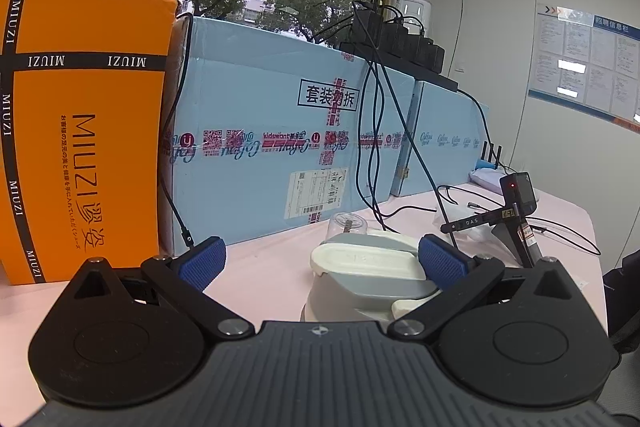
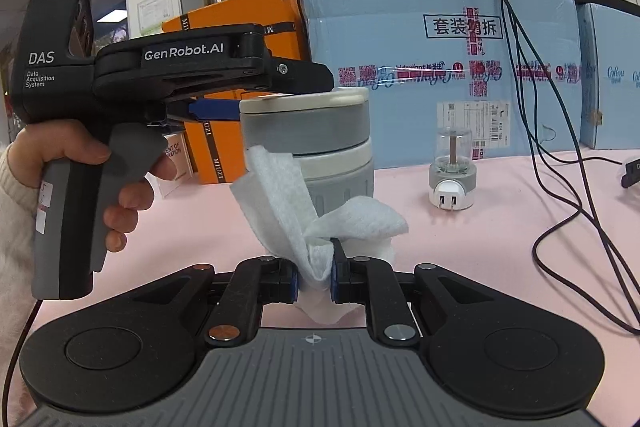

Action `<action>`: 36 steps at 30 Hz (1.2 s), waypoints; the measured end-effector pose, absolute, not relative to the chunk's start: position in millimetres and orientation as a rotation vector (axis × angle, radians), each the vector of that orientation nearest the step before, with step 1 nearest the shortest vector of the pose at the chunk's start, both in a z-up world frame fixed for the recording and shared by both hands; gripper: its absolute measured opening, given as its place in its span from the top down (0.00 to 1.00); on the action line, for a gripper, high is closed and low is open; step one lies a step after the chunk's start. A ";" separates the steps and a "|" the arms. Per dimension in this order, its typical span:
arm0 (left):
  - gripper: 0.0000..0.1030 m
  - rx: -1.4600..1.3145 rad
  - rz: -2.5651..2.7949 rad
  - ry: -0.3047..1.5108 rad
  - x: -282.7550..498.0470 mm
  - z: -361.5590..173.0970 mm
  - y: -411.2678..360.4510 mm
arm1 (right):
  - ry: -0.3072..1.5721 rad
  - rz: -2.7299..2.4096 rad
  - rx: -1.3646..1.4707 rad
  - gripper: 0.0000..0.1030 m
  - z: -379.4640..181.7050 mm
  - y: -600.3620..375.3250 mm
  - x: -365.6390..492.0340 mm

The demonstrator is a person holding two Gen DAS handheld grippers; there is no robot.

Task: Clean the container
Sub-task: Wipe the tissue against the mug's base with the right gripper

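Note:
A grey and cream container (image 2: 308,143) with a cream lid stands on the pink table. In the left wrist view its lid (image 1: 368,263) lies between my open left gripper (image 1: 320,261) fingers, nearer the right pad (image 1: 440,263). In the right wrist view the left gripper body (image 2: 216,67) hovers over the container's top. My right gripper (image 2: 314,273) is shut on a white wipe (image 2: 320,223), which hangs in front of the container's lower side.
An orange MIUZI box (image 1: 80,131) and blue cartons (image 1: 280,123) line the back. A small clear plug-in device (image 2: 452,167) stands right of the container. Black cables (image 2: 560,187) trail over the table's right side. The pink table (image 2: 160,227) spreads around.

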State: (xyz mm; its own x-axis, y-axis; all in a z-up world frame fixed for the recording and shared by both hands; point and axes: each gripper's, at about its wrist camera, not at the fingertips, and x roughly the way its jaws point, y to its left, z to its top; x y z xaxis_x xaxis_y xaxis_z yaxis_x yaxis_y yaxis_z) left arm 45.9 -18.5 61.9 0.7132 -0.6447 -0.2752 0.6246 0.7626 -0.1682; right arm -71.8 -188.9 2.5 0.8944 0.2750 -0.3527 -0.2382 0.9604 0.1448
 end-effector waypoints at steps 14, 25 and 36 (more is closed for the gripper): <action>0.00 -0.069 -0.700 0.331 46.0 62.2 -17.5 | 0.283 0.264 0.106 0.86 28.0 -191.7 -83.5; 0.00 -0.068 -0.708 0.331 45.9 61.8 -17.4 | 0.362 0.273 0.137 0.86 8.8 -195.6 -75.3; 0.00 -0.087 -0.714 0.342 49.8 62.9 -13.9 | 0.464 0.379 0.244 0.86 -14.1 -218.1 -65.2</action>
